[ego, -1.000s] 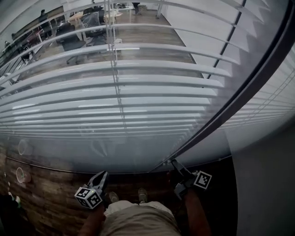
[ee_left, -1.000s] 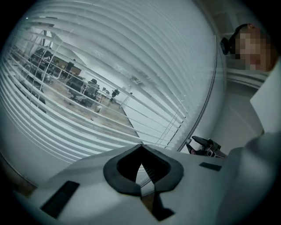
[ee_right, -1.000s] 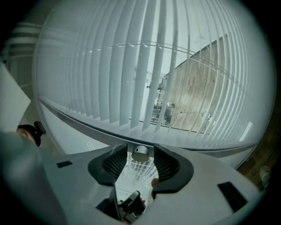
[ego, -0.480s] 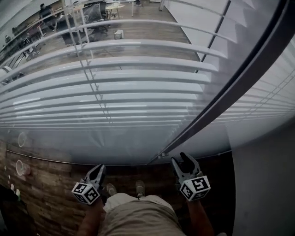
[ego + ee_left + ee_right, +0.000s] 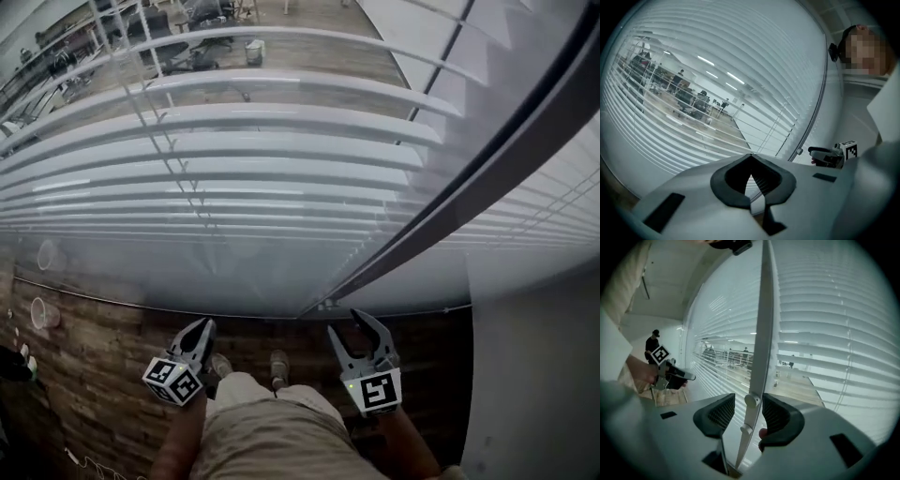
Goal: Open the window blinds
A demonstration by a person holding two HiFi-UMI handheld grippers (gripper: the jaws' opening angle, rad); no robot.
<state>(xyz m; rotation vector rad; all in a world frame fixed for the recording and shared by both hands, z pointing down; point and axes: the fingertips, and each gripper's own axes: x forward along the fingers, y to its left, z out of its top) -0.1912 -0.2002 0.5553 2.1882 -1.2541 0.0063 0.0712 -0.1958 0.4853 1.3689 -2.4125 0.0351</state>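
Office chairs (image 5: 167,54) stand on a wooden floor (image 5: 309,56) beyond.

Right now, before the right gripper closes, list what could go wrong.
1. The right gripper, jaws just closing a little, stands open around the white knob on the window post without pressing it; a loose grip could slip when turned.
2. Glass panes flank the post; pushing forward could knock them.

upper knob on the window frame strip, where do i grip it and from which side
Take the upper round knob by its rim, a pad on either side, coming at it head-on: it juts out from the upright frame strip, so its sides stand free.
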